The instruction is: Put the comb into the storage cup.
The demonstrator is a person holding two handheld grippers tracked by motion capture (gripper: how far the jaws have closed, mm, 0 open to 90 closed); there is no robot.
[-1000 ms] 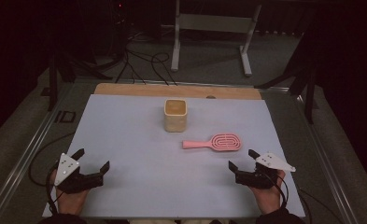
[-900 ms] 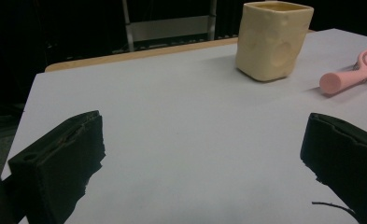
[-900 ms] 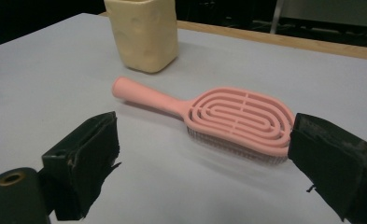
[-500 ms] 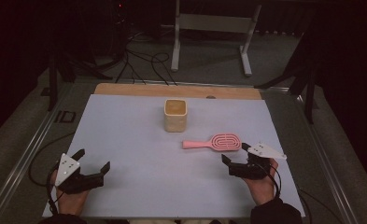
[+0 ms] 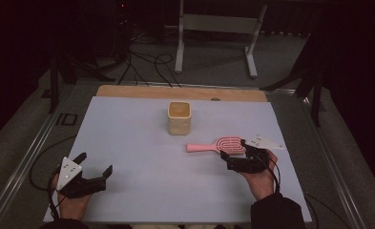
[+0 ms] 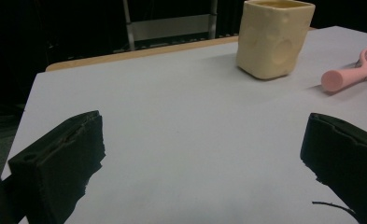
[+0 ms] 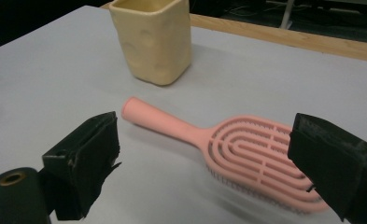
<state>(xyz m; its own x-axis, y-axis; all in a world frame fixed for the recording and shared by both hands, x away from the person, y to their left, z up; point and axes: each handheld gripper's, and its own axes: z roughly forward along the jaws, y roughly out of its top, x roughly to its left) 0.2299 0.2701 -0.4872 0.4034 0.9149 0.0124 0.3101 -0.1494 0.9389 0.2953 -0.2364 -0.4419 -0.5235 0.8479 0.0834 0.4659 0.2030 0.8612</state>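
A pink hairbrush (image 5: pixel 218 144) lies flat on the white table sheet (image 5: pixel 137 143), handle pointing left. My right gripper (image 5: pixel 233 154) is open at the brush's head, one jaw on each side of it. In the right gripper view the brush (image 7: pixel 246 149) lies between the two black jaws of that gripper (image 7: pixel 209 144), not pinched. A cream square cup (image 5: pixel 179 118) stands upright behind the brush, and up close (image 7: pixel 153 39) it sits past the handle tip. My left gripper (image 5: pixel 97 163) rests open at the front left with nothing in it (image 6: pixel 202 140).
A wooden strip (image 5: pixel 180 92) runs along the table's far edge. Beyond it, a metal stand (image 5: pixel 218 28) and cables sit on the floor. From the left gripper view the cup (image 6: pixel 273 37) and the brush handle (image 6: pixel 347 77) are far off to the right.
My right gripper has moved forward and to the left, up to the brush's head. The left gripper, the cup and the brush have stayed where they were.
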